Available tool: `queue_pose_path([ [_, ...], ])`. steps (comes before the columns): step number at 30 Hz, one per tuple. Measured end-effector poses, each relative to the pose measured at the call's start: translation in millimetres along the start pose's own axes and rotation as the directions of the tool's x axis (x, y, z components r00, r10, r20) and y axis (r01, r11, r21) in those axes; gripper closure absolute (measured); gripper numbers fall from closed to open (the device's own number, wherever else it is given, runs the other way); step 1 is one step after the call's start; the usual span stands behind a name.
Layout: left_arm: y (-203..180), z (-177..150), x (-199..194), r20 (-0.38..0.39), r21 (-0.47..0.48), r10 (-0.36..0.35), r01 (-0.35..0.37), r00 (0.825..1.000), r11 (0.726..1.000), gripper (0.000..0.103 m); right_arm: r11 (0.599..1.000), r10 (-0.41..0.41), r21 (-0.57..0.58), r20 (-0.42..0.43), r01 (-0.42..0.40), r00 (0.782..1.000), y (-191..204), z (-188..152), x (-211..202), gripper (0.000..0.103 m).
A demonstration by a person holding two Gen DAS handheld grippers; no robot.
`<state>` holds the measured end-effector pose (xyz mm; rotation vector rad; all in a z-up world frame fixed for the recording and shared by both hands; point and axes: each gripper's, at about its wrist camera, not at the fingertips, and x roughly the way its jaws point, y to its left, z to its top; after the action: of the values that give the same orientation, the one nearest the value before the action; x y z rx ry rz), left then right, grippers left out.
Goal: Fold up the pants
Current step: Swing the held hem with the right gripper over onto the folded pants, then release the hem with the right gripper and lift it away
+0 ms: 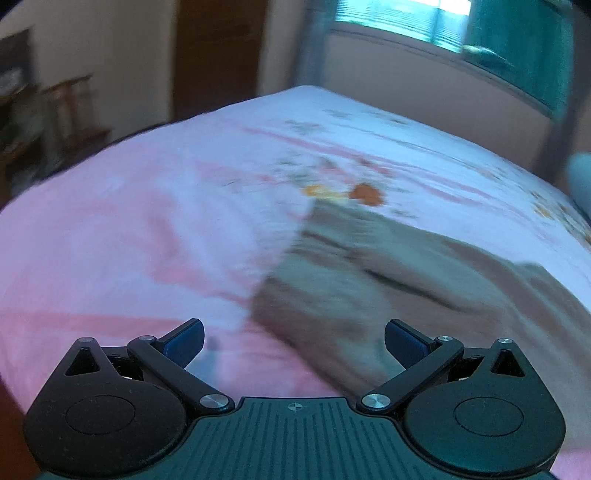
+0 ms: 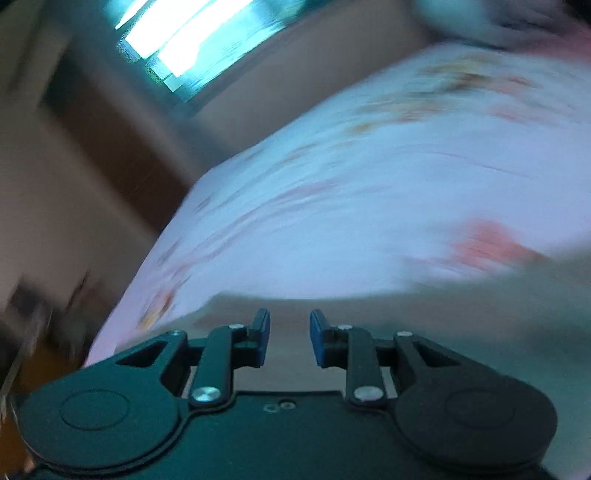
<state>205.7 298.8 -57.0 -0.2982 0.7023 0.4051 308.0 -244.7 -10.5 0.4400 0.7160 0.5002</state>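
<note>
Grey-brown pants (image 1: 388, 280) lie on a pink and white flowered bedsheet (image 1: 147, 206), to the right of centre in the blurred left wrist view. My left gripper (image 1: 294, 341) is wide open and empty, just above the sheet at the pants' near left edge. In the right wrist view the pants (image 2: 461, 317) spread across the lower right of the sheet (image 2: 369, 203). My right gripper (image 2: 290, 338) is open with a narrow gap, empty, low over the pants' edge. Both views are motion-blurred.
A window (image 1: 424, 18) with teal curtains is behind the bed's far side. A brown door (image 1: 218, 51) and a wooden rack (image 1: 70, 107) stand left of the bed. A pale pillow (image 2: 480, 18) lies at the far right corner.
</note>
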Motion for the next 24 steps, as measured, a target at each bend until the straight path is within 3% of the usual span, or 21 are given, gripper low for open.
queue_pose_path([
  [3, 14.9, 3.3, 19.6, -0.031, -0.112, -0.053, 0.049, 0.998, 0.993, 0.000, 0.988, 0.039, -0.146, -0.078, -0.050, 0.996, 38.9, 21.2, 60.4, 0.081],
  [7, 13.4, 7.0, 43.8, -0.062, -0.085, -0.026, 0.021, 0.998, 0.996, 0.001, 0.972, 0.037, -0.224, -0.167, -0.074, 0.985, 62.0, 29.5, 123.1, 0.081],
  [9, 10.5, 3.4, 47.0, -0.061, -0.041, -0.028, 0.025, 0.998, 0.999, 0.013, 0.964, 0.029, -0.253, -0.182, -0.076, 0.983, 67.6, 27.1, 139.4, 0.080],
  [11, 11.3, -1.6, 47.1, -0.052, -0.058, -0.056, 0.052, 0.997, 0.997, 0.023, 0.960, 0.039, -0.265, -0.206, -0.094, 0.978, 67.1, 26.3, 154.3, 0.080],
  [13, 7.7, -3.2, 44.6, -0.041, -0.065, -0.079, 0.077, 0.996, 0.995, 0.040, 0.952, 0.043, -0.287, -0.228, -0.109, 0.973, 64.7, 27.1, 170.0, 0.080],
  [17, 7.5, -6.4, 44.2, -0.031, -0.106, -0.103, 0.099, 0.994, 0.989, 0.044, 0.928, 0.062, -0.336, -0.280, -0.159, 0.958, 66.6, 26.2, 200.8, 0.078],
  [18, 8.8, -7.4, 44.8, -0.030, -0.112, -0.108, 0.104, 0.994, 0.988, 0.044, 0.923, 0.074, -0.342, -0.293, -0.177, 0.953, 66.4, 26.5, 199.7, 0.080],
  [21, 9.5, -8.0, 46.5, -0.029, -0.110, -0.117, 0.113, 0.993, 0.987, 0.044, 0.885, 0.069, -0.412, -0.343, -0.216, 0.937, 79.5, 25.2, 205.6, 0.103],
  [24, 10.5, -7.3, 42.7, -0.026, -0.107, -0.116, 0.112, 0.993, 0.988, 0.045, 0.814, 0.000, -0.548, -0.334, -0.194, 0.943, 101.7, 18.8, 202.1, 0.103],
])
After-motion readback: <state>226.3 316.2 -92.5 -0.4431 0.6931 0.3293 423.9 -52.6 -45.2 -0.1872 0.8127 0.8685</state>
